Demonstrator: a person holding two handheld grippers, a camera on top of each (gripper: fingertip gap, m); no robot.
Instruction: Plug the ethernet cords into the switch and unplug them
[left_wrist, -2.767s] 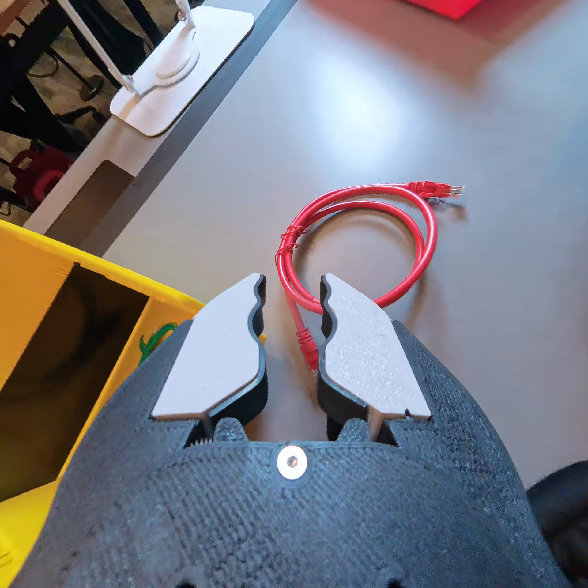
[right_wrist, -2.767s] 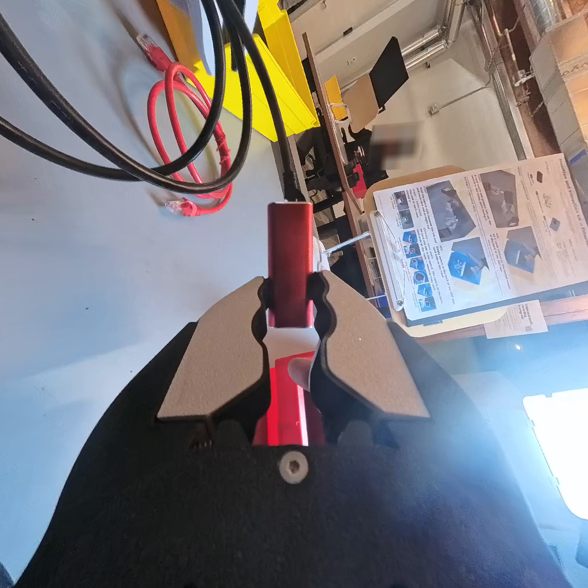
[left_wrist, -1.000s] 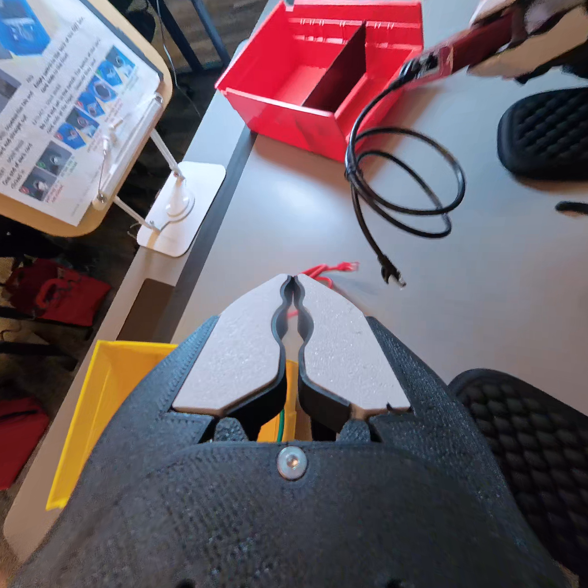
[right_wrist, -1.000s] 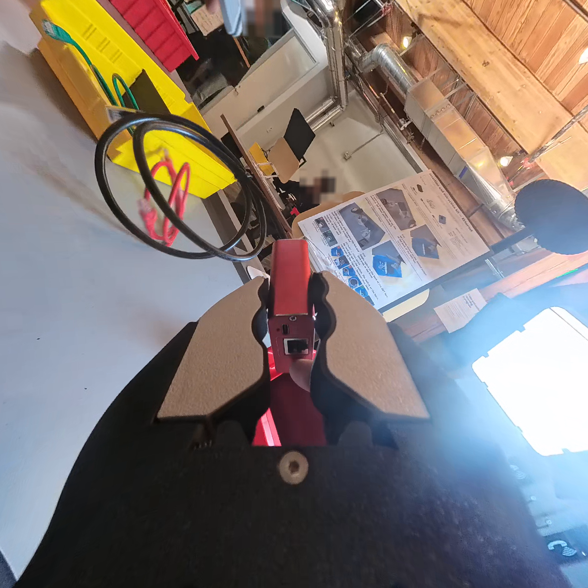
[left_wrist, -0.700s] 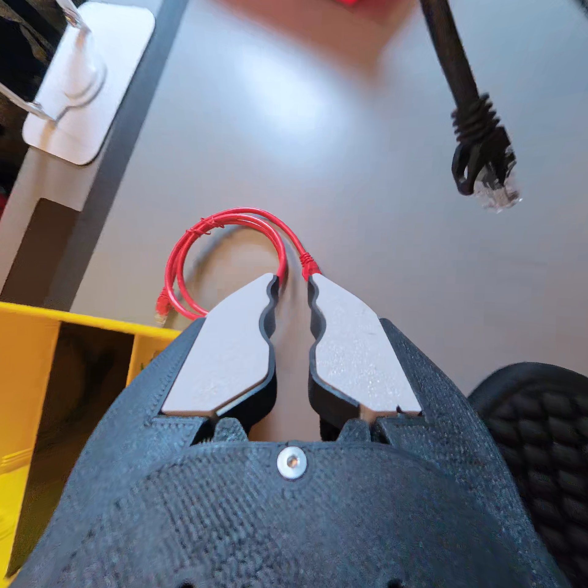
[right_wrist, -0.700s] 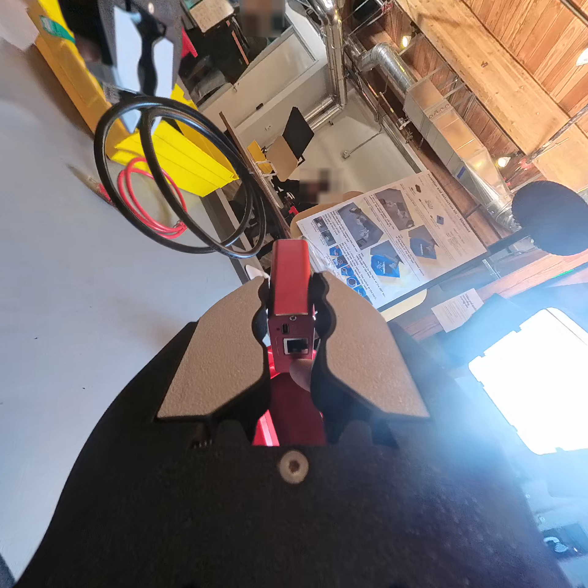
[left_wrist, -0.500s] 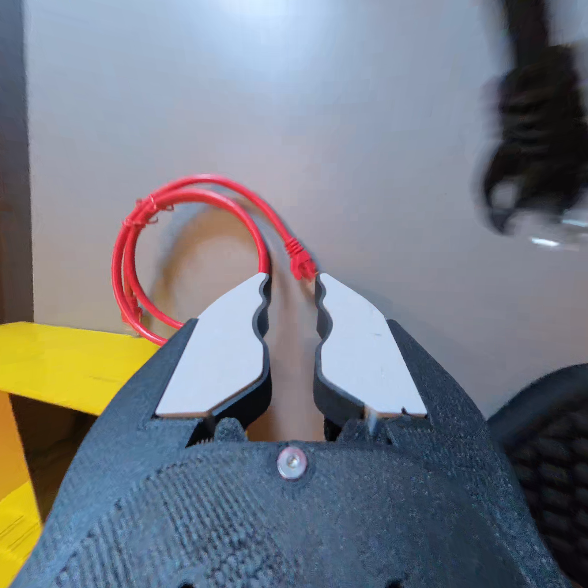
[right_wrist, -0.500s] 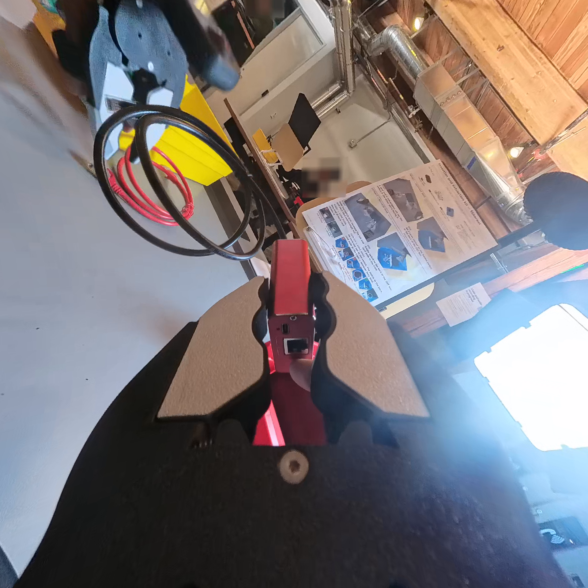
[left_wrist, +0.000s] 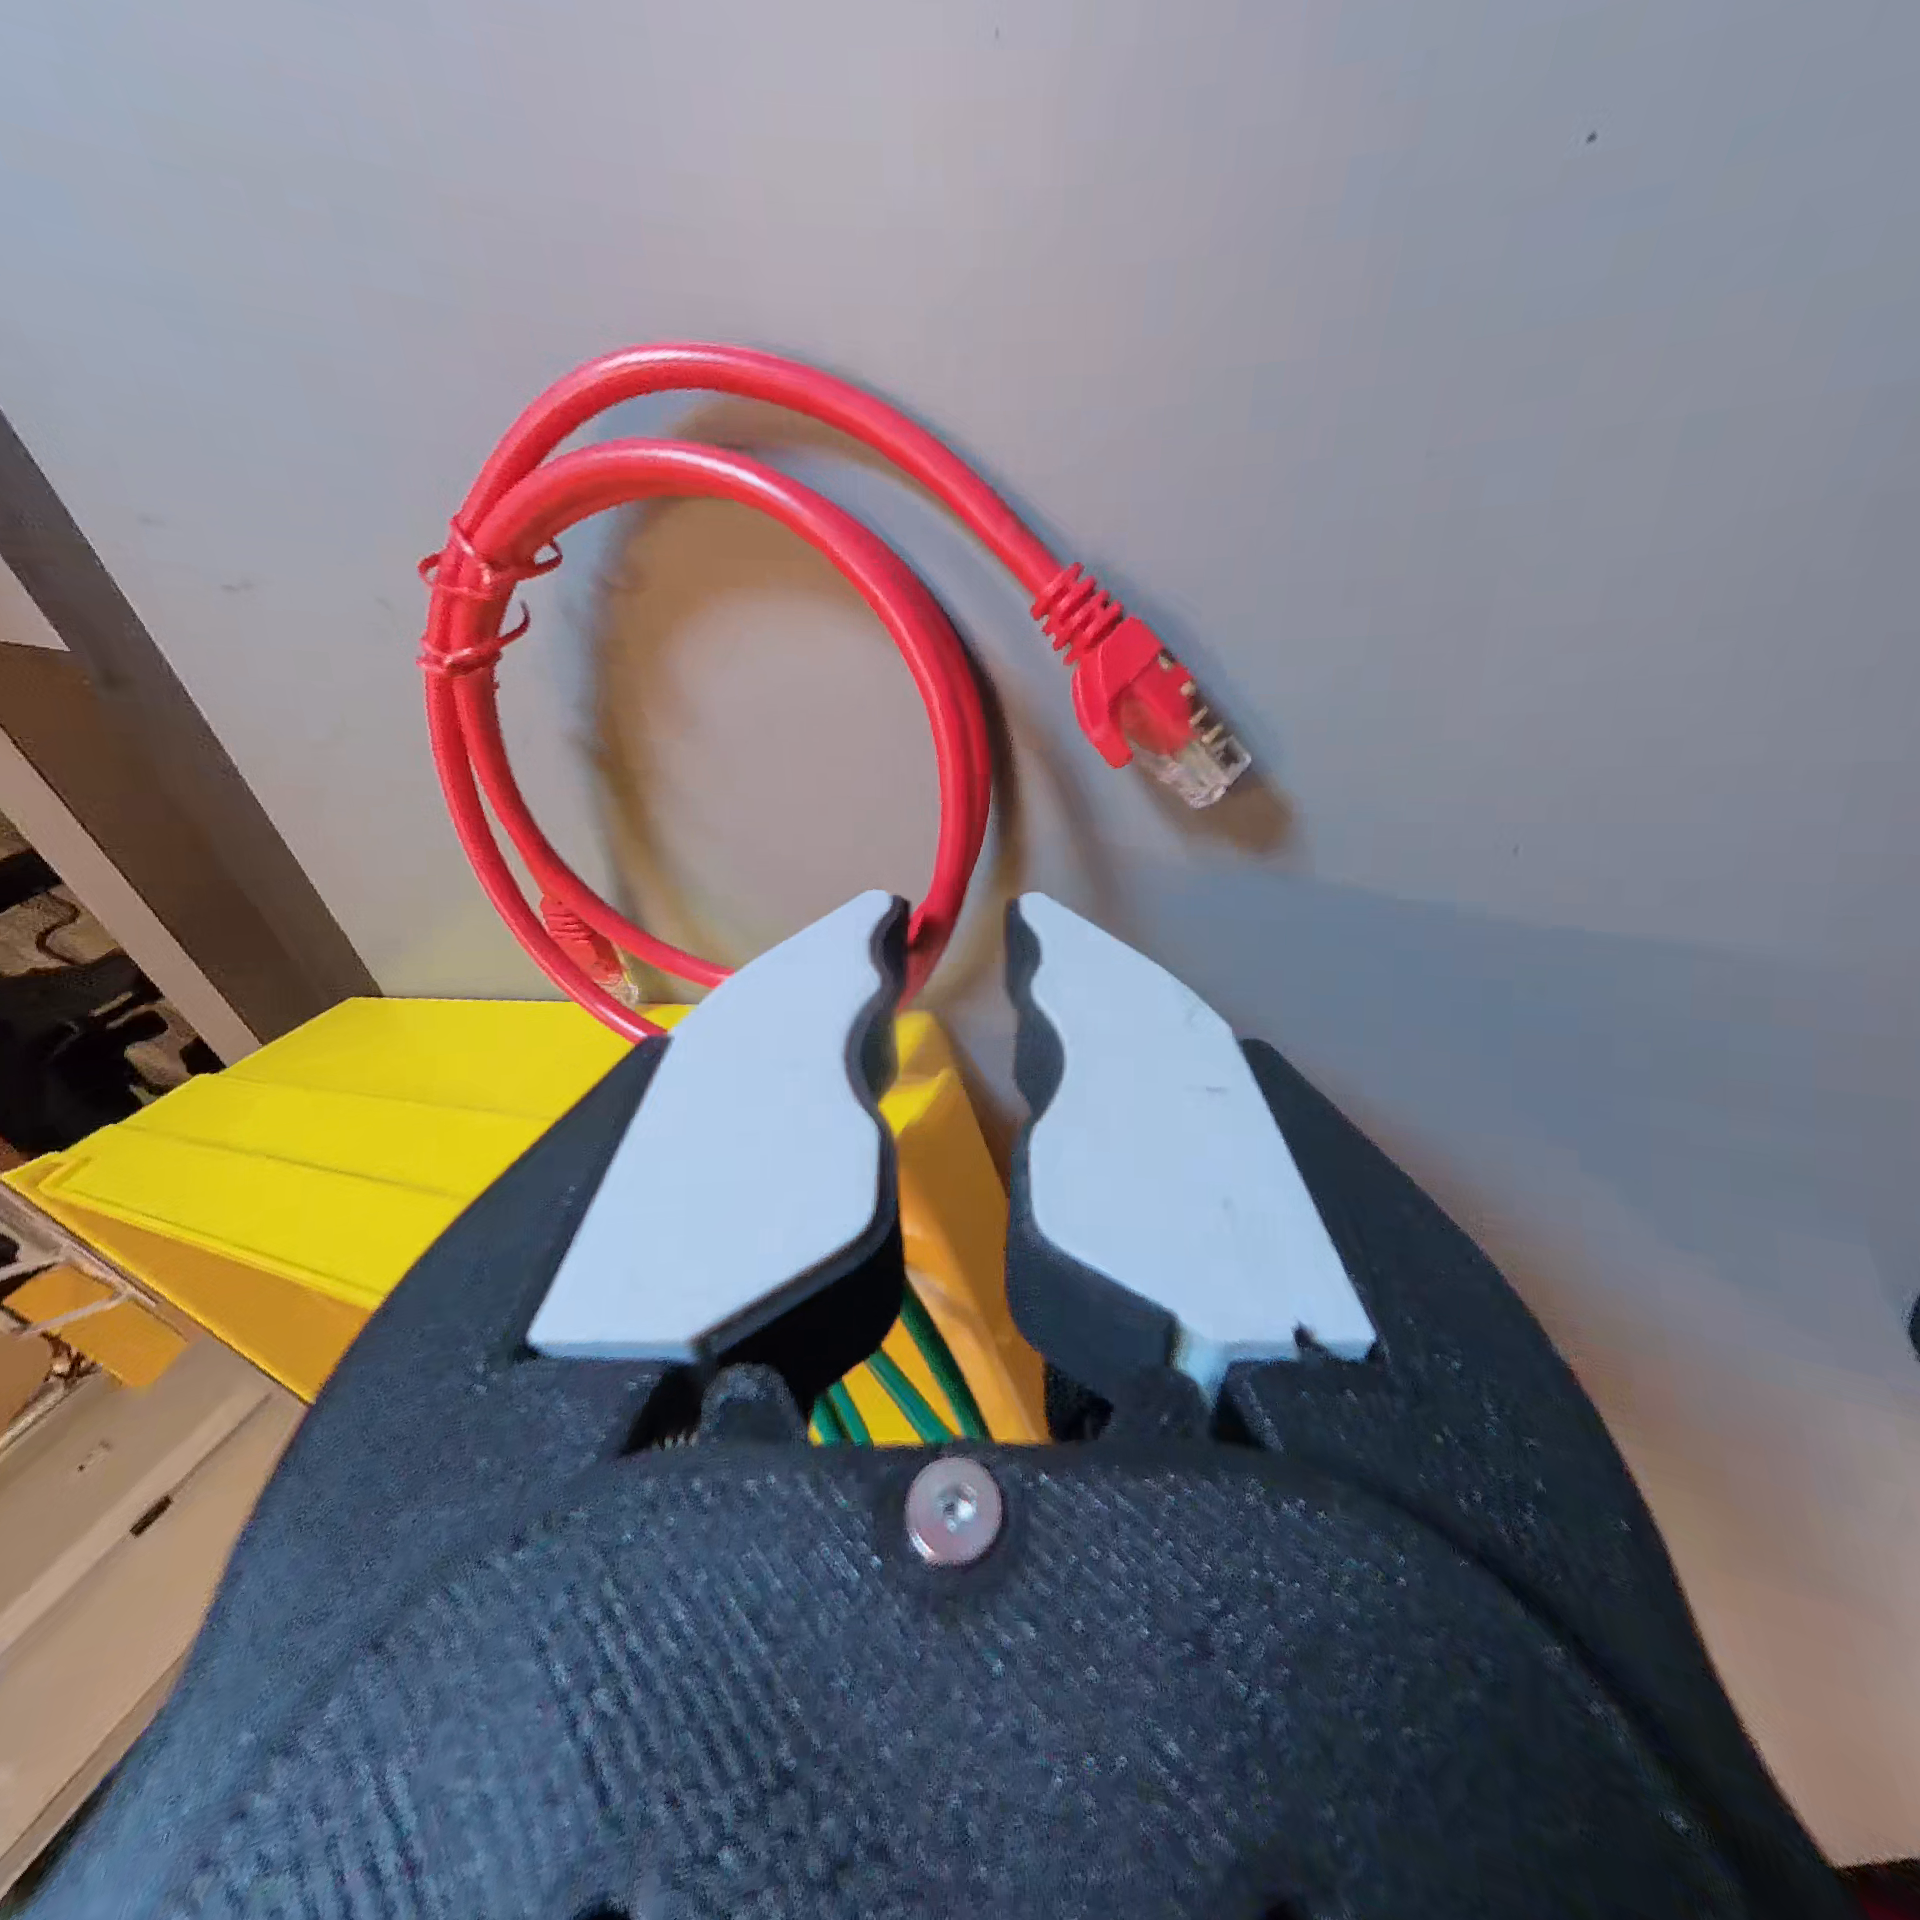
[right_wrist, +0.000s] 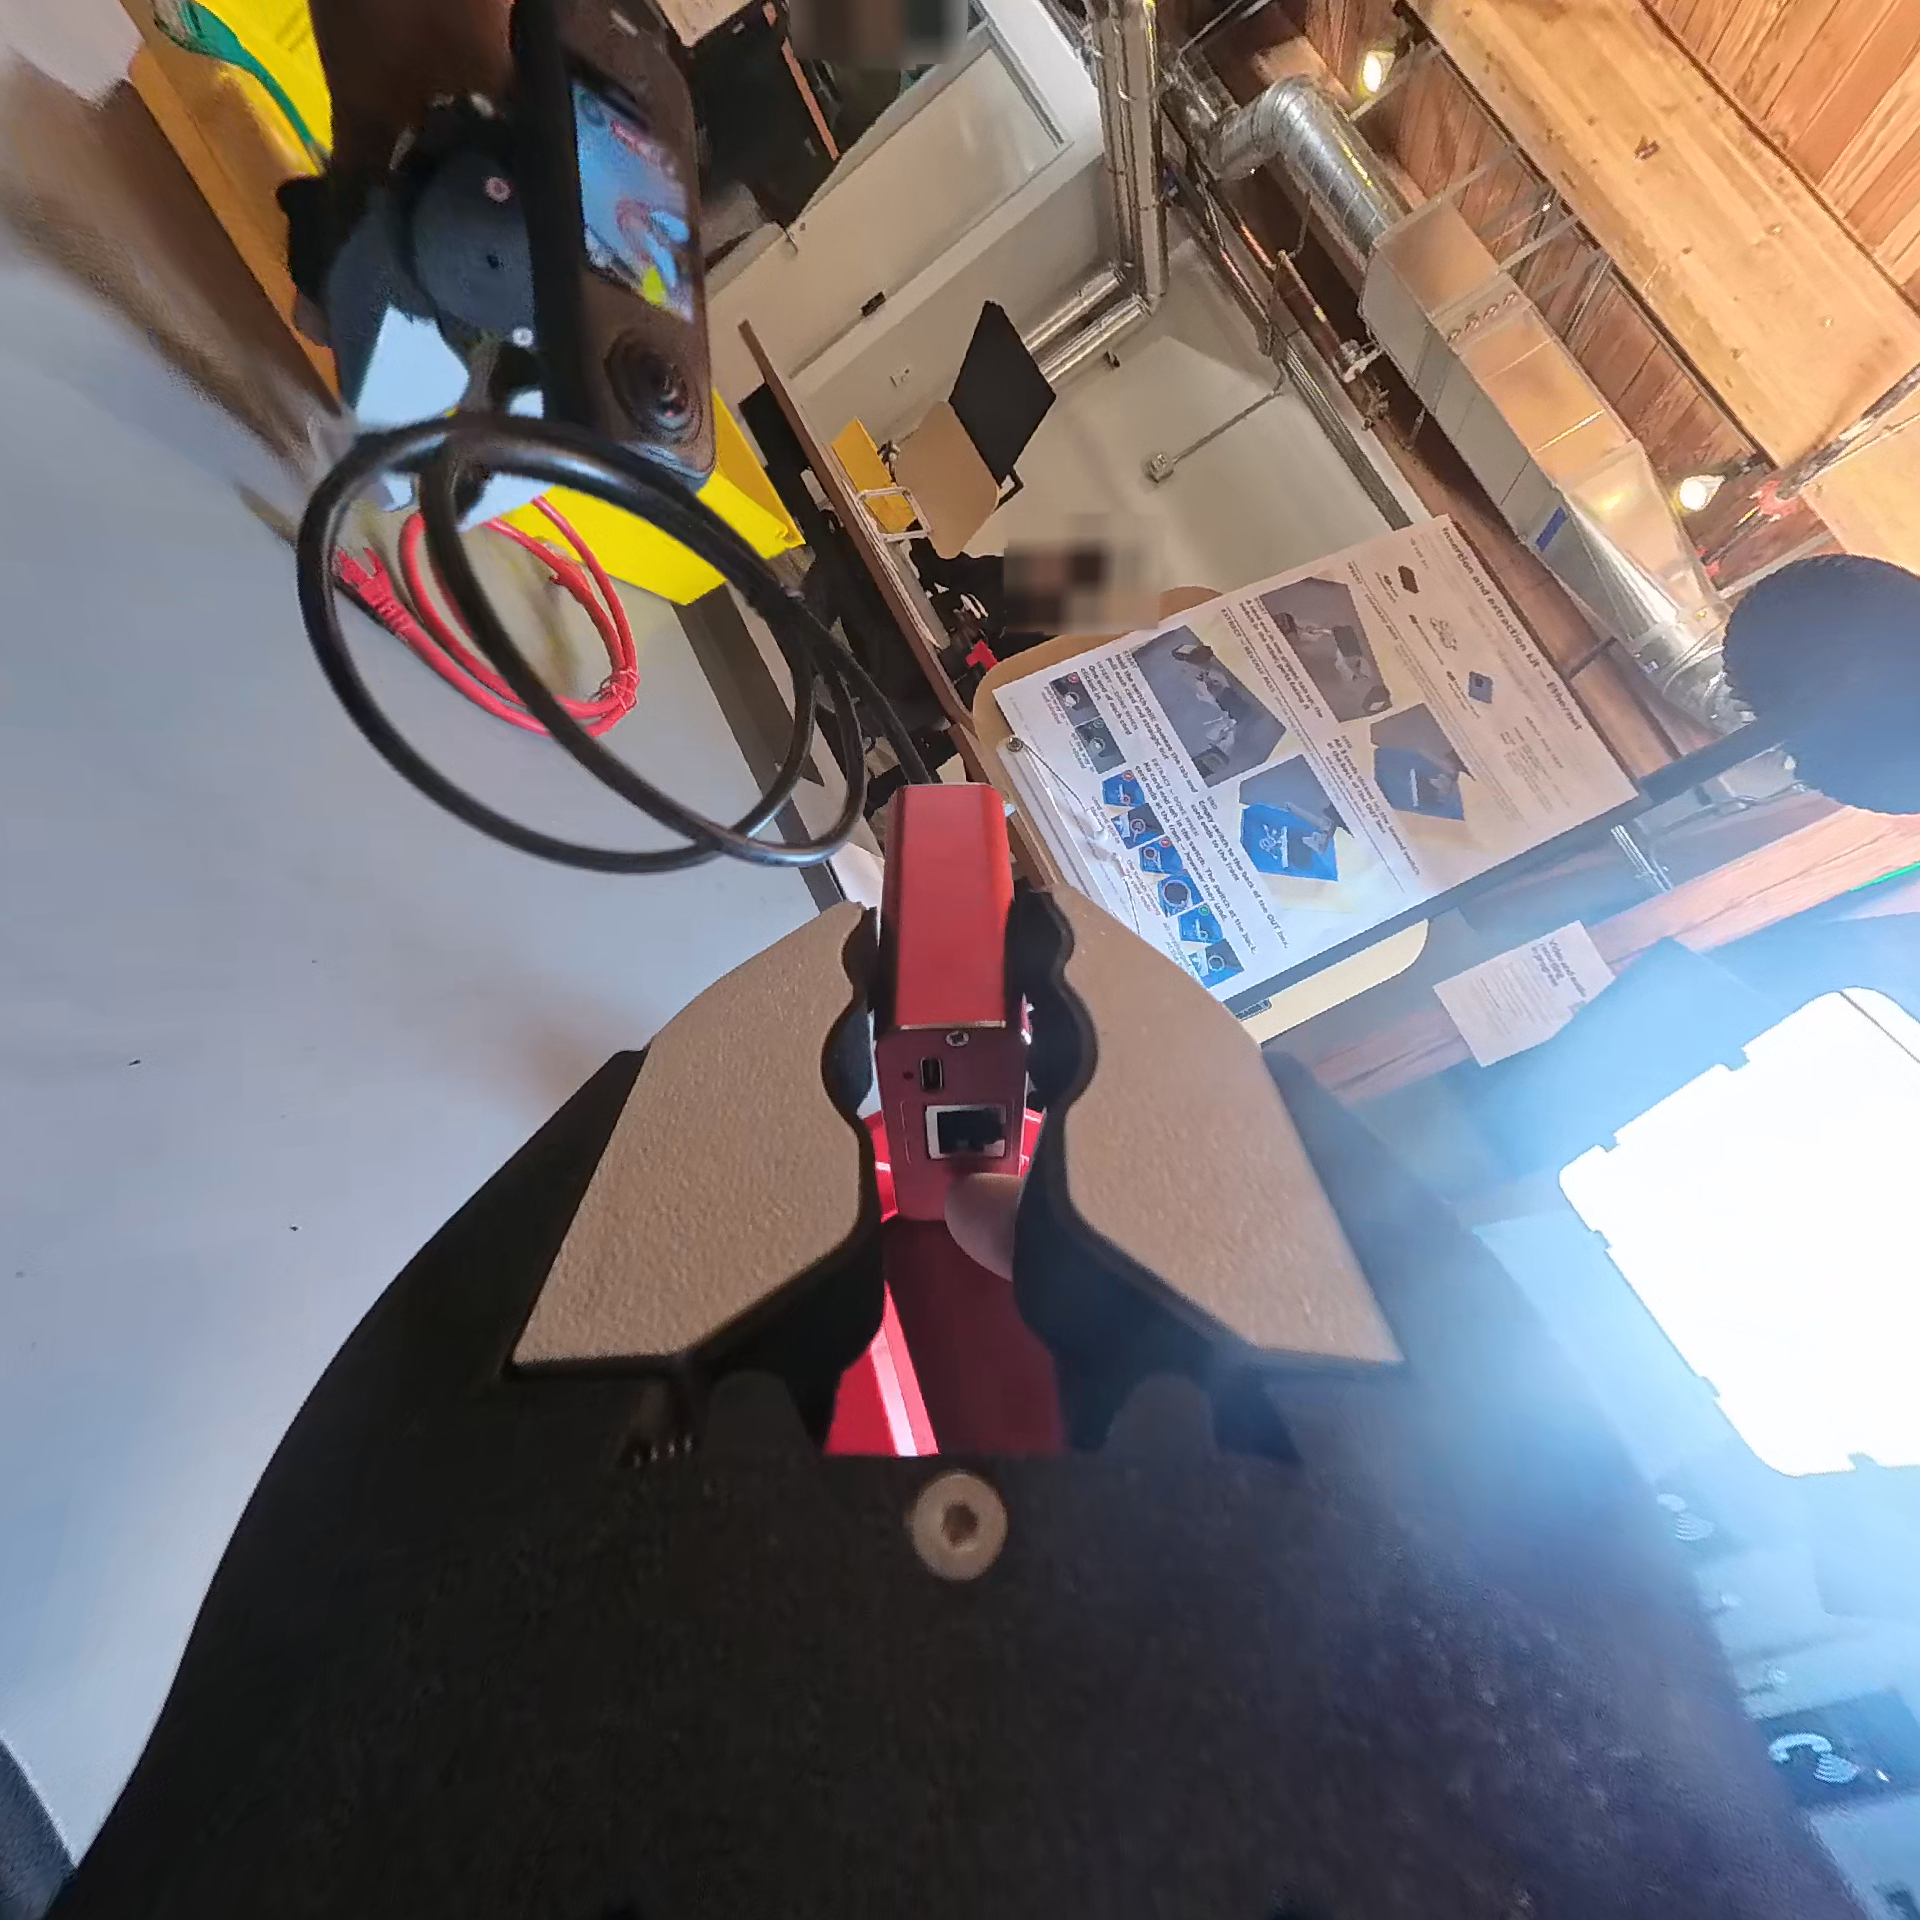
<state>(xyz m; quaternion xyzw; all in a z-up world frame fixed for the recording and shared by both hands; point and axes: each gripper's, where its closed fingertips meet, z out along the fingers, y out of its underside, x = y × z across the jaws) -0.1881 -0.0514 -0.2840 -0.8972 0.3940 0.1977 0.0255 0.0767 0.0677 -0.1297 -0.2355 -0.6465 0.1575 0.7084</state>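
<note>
1. Switch (right_wrist: 943, 935): the little red box sits clamped between our right gripper (right_wrist: 951, 920)'s jaws, held up off the grey table (right_wrist: 156, 935), one empty port facing the camera.
2. Black ethernet cord (right_wrist: 582, 665) loops off the switch's far end; we can't make out the plug itself.
3. Red ethernet cord (left_wrist: 717, 665) lies coiled and tied on the table, one clear plug (left_wrist: 1174, 727) free.
4. Our left gripper (left_wrist: 951, 914) has jaws parted right at that coil, nothing held.
5. Yellow bin (left_wrist: 312, 1122) sits just beside it, green cords (left_wrist: 894, 1392) mostly hidden behind the fingers.
6. Around: instruction poster (right_wrist: 1309, 769), wooden ceiling (right_wrist: 1662, 156), blown-out window glare.
</note>
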